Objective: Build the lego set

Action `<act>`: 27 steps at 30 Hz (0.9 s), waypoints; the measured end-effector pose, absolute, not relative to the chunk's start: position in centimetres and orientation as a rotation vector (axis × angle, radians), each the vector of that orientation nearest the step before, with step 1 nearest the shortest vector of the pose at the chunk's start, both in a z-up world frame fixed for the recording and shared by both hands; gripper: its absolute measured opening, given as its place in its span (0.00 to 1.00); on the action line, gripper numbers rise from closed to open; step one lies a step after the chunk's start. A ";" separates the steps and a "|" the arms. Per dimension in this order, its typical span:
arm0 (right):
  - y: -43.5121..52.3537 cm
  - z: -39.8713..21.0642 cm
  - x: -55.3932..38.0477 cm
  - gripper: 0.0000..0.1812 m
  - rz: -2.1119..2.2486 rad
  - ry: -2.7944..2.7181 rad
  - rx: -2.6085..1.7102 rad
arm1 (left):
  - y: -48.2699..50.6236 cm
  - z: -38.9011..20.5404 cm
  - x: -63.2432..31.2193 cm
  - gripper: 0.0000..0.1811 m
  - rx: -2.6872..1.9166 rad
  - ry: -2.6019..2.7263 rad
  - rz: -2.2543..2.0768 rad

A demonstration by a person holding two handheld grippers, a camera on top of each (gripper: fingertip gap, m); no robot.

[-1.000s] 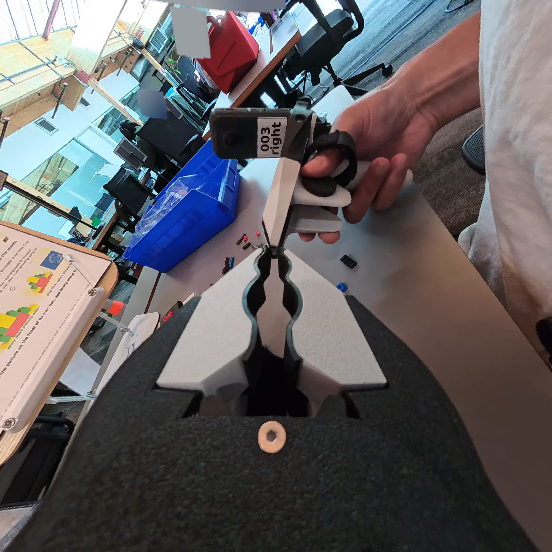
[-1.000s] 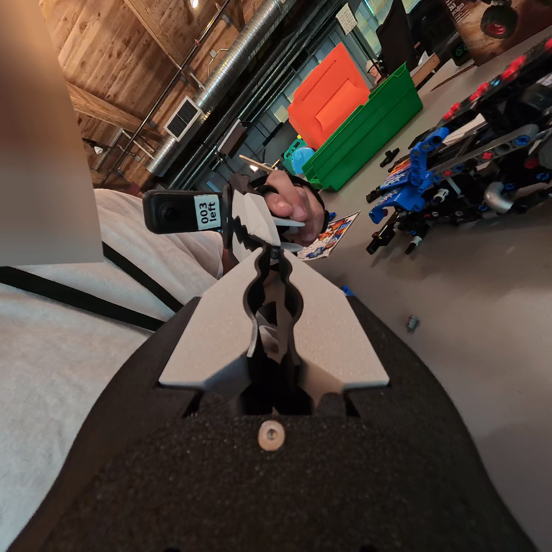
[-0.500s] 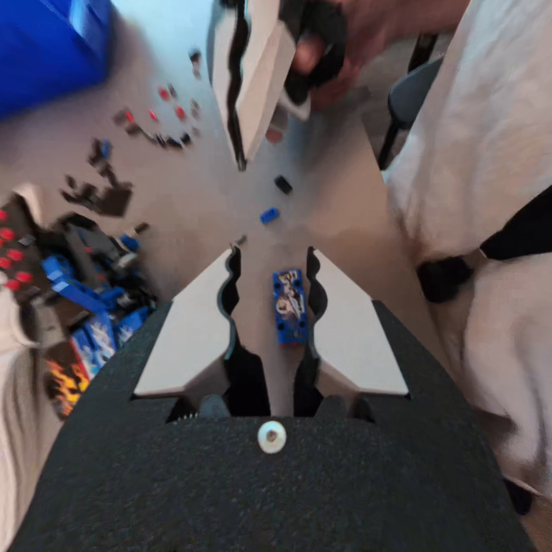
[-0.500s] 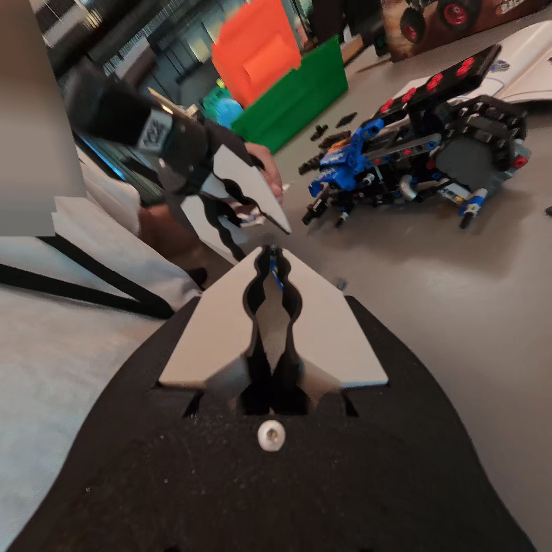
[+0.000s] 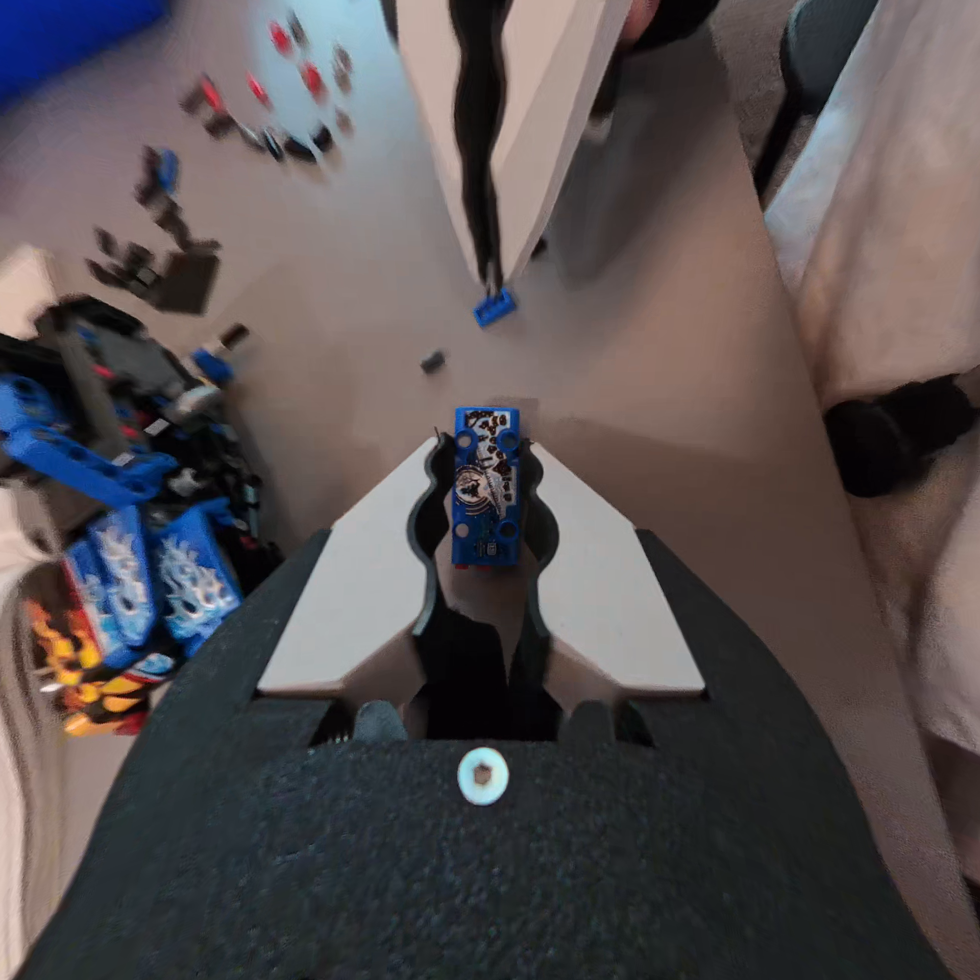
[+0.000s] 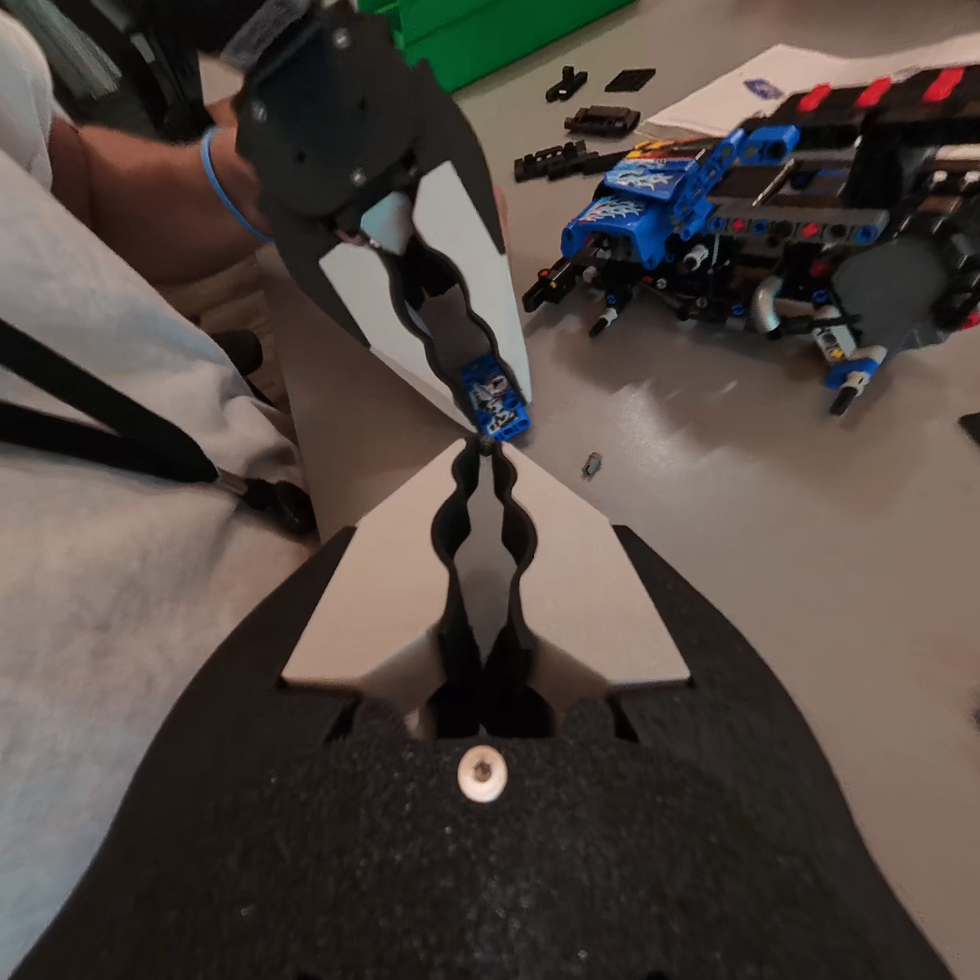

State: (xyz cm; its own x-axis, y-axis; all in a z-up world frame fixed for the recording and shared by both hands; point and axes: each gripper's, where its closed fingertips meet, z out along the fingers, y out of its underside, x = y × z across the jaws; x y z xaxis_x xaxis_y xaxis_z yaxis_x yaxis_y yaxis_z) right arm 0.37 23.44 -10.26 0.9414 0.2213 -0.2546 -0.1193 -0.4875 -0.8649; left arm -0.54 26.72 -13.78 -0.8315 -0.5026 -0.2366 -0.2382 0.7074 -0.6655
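Observation:
My left gripper (image 5: pixel 485 441) is shut on a blue printed lego panel (image 5: pixel 487 488), low over the grey table (image 5: pixel 610 371). It also shows in the right wrist view (image 6: pixel 498 414), holding the panel (image 6: pixel 496 395). My right gripper (image 6: pixel 483 444) is shut on a small dark grey pin (image 6: pixel 485 444) at its tips, which almost touch the panel's end. In the left wrist view the right gripper (image 5: pixel 490 276) points down over a small blue piece (image 5: pixel 496 310). The half-built blue and black lego vehicle (image 6: pixel 742 222) stands to the right, also seen in the left wrist view (image 5: pixel 106 424).
A loose grey pin (image 6: pixel 591 465) lies near the tips. Black parts (image 6: pixel 599 119), a white booklet (image 6: pixel 742 90) and a green bin (image 6: pixel 504 32) lie farther back. Red and black loose parts (image 5: pixel 286 79) lie near a blue bin (image 5: pixel 53 42). The person's torso borders the table.
Both grippers came down from mid-air to the table. My left gripper opened around the blue panel and has now closed on it. The right gripper moved close to the panel's end.

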 end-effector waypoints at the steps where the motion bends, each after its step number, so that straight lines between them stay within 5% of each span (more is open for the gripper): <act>1: 23.8 -10.2 0.5 0.02 0.437 -0.023 -2.034 | 26.3 -12.8 -0.1 0.12 -0.533 2.423 -0.948; 27: 25.0 -9.1 0.6 0.02 0.678 0.165 -1.907 | 25.6 -9.7 0.7 0.12 -0.394 2.110 -1.003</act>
State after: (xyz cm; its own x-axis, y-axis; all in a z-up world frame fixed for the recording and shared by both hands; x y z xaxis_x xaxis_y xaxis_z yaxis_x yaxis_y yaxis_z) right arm 0.60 24.95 -9.11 0.8297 0.1887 -0.5254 -0.4095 -0.4339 -0.8025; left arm 0.72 25.63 -9.74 -0.6690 -0.5495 -0.5005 0.0414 0.6448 -0.7632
